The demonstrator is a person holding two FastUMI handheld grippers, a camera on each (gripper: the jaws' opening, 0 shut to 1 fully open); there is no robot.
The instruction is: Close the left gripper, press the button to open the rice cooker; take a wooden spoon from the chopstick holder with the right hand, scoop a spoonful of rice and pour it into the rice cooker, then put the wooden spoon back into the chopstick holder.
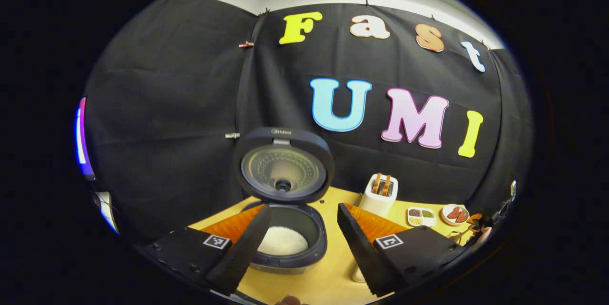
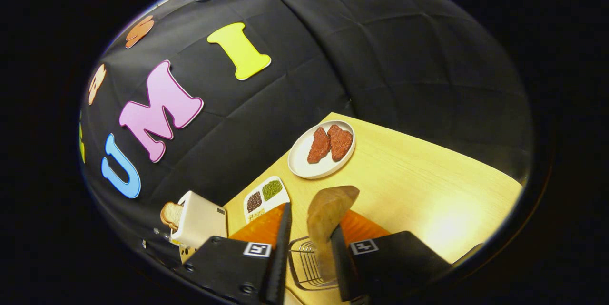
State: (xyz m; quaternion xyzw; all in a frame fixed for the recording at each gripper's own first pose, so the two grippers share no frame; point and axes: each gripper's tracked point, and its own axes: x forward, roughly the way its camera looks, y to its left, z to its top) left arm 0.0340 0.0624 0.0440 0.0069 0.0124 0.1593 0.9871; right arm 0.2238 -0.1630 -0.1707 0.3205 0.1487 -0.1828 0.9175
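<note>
One step looks finished: the dark round rice cooker (image 1: 290,229) near the back edge of the pale wooden table (image 2: 428,186) stands with its lid (image 1: 284,166) swung upright, so the button press is behind us. White rice (image 1: 282,241) already lies in its inner pot, though I cannot tell how much of it came from a scoop.

In the left gripper view, the left gripper (image 1: 304,243) hangs in front of the cooker with its fingers spread wide apart, holding nothing.

In the right gripper view, the right gripper (image 2: 308,252) has its fingers drawn close around the pale wooden spoon (image 2: 328,219), one on each side of the handle; they seem to press on it. The spoon's bowl points up and away, and its lower end sits at the wire chopstick holder (image 2: 309,262) just below the fingers, towards the table's front edge.

Whether this is the spoon being lifted out or being returned I cannot say from these views. If it is the first, scooping, pouring and returning remain; if the second, only the release is left.

Further back sit a white toaster (image 2: 200,221) with bread, a small divided tray of grains (image 2: 265,196) and a white plate of red meat (image 2: 299,162).
</note>
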